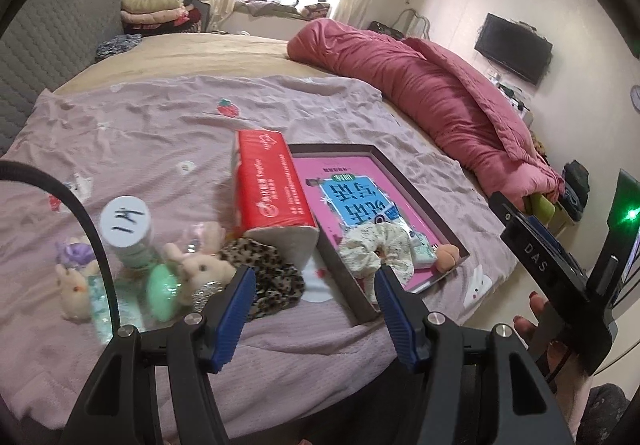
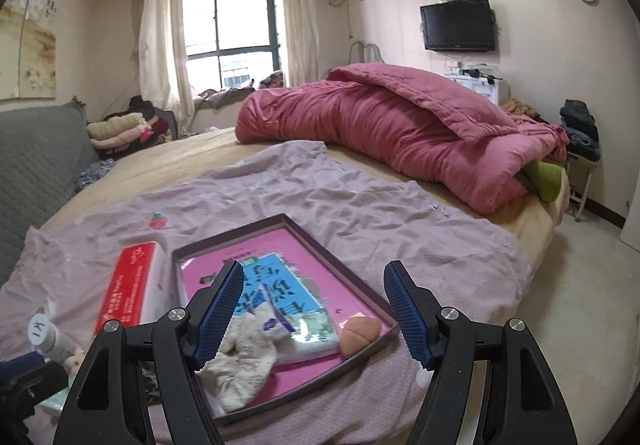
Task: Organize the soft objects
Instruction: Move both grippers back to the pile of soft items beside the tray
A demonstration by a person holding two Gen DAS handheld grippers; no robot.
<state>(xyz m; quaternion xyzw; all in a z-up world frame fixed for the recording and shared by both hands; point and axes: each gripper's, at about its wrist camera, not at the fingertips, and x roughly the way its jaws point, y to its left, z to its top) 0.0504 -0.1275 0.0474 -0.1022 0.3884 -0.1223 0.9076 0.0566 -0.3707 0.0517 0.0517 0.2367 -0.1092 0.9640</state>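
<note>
On the bed, over a wrinkled lilac sheet point(image 1: 160, 133), both of your grippers hang with jaws spread wide and nothing between them. Your left gripper point(image 1: 316, 281) points down at the near end of a dark shallow tray point(image 1: 424, 197); your right gripper point(image 2: 314, 309) looks along the same tray from its near end.

Already in the tray, on a pink book point(image 1: 320, 181), lie a cream floral scrunchie point(image 1: 376, 249) and a peach-coloured squishy point(image 1: 447, 259) at the near right corner. A leopard-print scrunchie point(image 1: 268, 273) lies outside it, on the sheet just left of the tray and touching the open end of a red tissue pack point(image 1: 272, 185), with small plush rabbits point(image 1: 200, 269) beside it.

That leopard scrunchie looks like your next pick. Lower the left gripper over its bunched fabric, close on one thick fold, and lift clear of the tissue pack before crossing the tray wall.

It lies flat as a crumpled ring, stretched slightly longer toward you and rightward, with no clear front.
</note>
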